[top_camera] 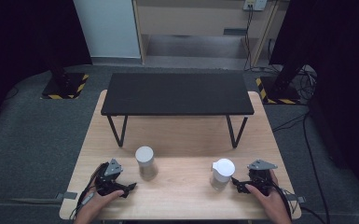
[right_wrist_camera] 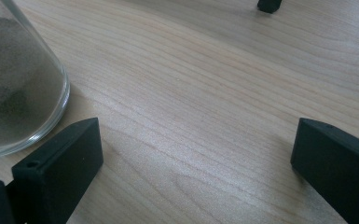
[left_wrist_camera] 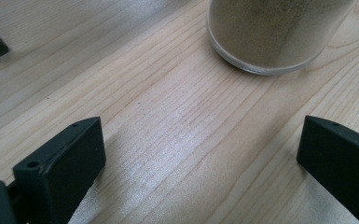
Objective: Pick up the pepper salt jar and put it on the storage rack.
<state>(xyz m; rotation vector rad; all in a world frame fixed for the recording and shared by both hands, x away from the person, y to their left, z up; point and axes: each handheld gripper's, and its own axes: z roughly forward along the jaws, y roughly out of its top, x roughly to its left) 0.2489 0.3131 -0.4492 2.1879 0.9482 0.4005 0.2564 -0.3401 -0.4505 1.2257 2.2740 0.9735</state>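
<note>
Two glass jars of sandy granules, upright on a pale wooden worktop (top_camera: 182, 196), each with a hand-held tool close by. Left tool (top_camera: 129, 188) low on the worktop with jaws spread wide and nothing between them; grey-lidded jar (top_camera: 145, 161) just beyond, at about 1 o'clock from the jaw tips, apart from both. In the left gripper view, that jar's base (left_wrist_camera: 275, 35) at 1 o'clock ahead of the open jaws, bare wood grain between. Right tool (top_camera: 237, 184) likewise at full spread and empty, pointing toward the centre of the worktop; white-lidded jar (top_camera: 222, 172) just beside it, at roughly 11 o'clock from the tips. In the right gripper view, that jar's curved glass wall (right_wrist_camera: 14, 93) hard by the left-hand jaw at 10 o'clock, outside the gap rather than within it; contact impossible to call from here. Long axis of both jars vertical, so probably a level, side-on approach with jaws straddling the glass. Each hand nearer its own jar, the right one much the closer. Black low shelf (top_camera: 177, 93) on thin metal legs across the far half of the worktop at 12 o'clock, well apart from both jars. One foot (right_wrist_camera: 269, 4) of that shelf at the top of the right gripper view. Nothing in the way between tools and jars.
</note>
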